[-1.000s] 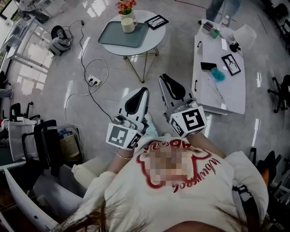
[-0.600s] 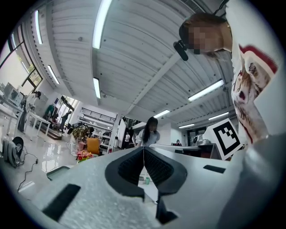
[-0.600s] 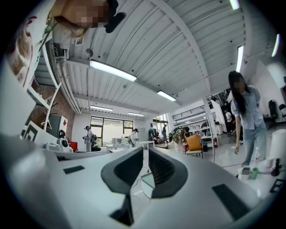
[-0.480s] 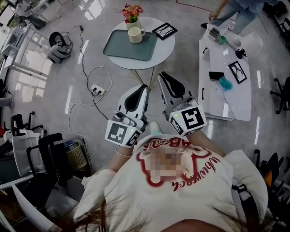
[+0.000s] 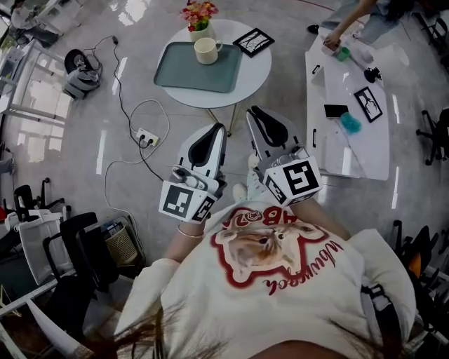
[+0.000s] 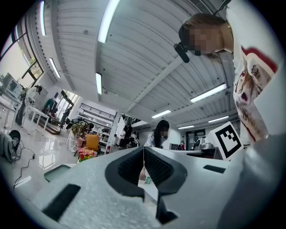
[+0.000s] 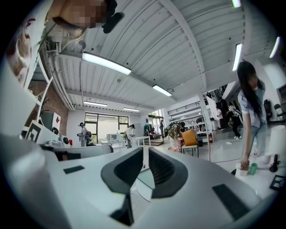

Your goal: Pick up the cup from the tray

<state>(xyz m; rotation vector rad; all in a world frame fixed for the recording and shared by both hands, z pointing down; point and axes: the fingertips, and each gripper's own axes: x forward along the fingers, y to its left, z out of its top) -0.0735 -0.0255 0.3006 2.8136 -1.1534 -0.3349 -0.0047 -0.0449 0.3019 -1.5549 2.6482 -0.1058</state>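
A cream cup (image 5: 206, 50) stands upright at the far right corner of a grey-green tray (image 5: 189, 73) on a round white table (image 5: 256, 66), seen in the head view. My left gripper (image 5: 208, 134) and right gripper (image 5: 254, 118) are held side by side close to my chest, well short of the table. Both point toward it, jaws pressed together and empty. The tray edge (image 6: 56, 171) shows at the left of the left gripper view. The right gripper view shows part of the round table (image 7: 142, 182) past the jaws, without the cup.
A flower vase (image 5: 199, 17) and a framed picture (image 5: 253, 41) share the round table. A long white table (image 5: 347, 105) with small items stands at the right, a person bending over its far end. A power strip and cables (image 5: 146, 133) lie on the floor left.
The round table with tray and cup has shifted in the head view as I moved. Both grippers stay shut together near my chest.
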